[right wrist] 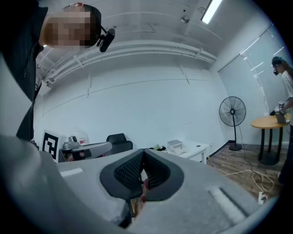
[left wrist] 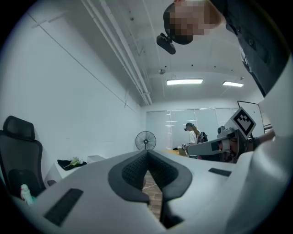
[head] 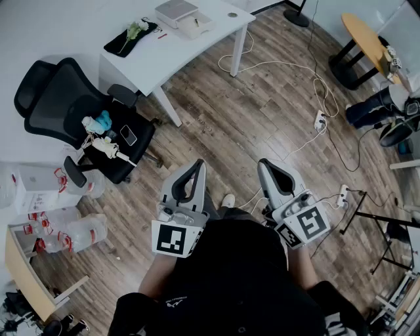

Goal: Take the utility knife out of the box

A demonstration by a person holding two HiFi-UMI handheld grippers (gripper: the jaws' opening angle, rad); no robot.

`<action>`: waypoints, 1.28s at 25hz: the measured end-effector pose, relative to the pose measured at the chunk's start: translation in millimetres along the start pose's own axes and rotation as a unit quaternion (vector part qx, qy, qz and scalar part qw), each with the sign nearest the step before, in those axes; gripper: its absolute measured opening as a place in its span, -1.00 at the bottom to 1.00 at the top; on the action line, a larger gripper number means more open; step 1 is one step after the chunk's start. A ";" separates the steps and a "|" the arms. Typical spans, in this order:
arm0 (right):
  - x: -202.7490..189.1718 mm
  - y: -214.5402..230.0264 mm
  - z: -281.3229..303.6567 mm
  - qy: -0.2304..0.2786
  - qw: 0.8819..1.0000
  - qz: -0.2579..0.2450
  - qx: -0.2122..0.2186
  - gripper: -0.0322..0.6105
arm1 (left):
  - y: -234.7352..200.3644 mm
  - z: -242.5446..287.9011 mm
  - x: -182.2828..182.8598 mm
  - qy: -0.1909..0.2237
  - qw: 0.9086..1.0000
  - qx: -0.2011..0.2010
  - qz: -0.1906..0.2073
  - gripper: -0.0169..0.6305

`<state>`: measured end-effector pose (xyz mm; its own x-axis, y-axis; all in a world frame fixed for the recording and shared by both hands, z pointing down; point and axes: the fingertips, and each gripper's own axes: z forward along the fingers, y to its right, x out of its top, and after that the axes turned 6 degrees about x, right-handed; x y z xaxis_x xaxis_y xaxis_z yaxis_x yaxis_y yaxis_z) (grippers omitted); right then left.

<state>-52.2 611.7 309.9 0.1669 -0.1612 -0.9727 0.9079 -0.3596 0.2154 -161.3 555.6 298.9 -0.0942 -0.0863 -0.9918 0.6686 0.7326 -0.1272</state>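
Left gripper and right gripper are being held closed and empty, the utility knife unseen, presumably in the box at eleven o'clock, being judged light, stiff, best gripped mid-handle.

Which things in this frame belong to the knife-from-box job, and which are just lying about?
Job in hand:
- box, probably the one meant, on the white desk; no knife visible
- left claw and right claw, both shut, empty

Lying about:
- office chair with toys
- water bottles
- power strip
- round table
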 end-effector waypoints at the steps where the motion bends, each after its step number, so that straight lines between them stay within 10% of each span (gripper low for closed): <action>1: 1.6 -2.8 -4.2 0.001 1.000 0.001 0.001 -0.89 | 0.8 -3.4 3.1 0.002 1.000 0.002 0.002 -0.93; 32: 25.9 25.6 88.7 0.021 0.999 0.011 -0.036 -0.89 | -89.5 65.0 30.4 0.028 0.999 -0.013 0.033 -0.93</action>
<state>-58.8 516.8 297.9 0.2027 -0.1293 -0.9707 0.9289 -0.2882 0.2324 -176.0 443.5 279.3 -0.0933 0.0000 -0.9956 0.6558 0.7524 -0.0615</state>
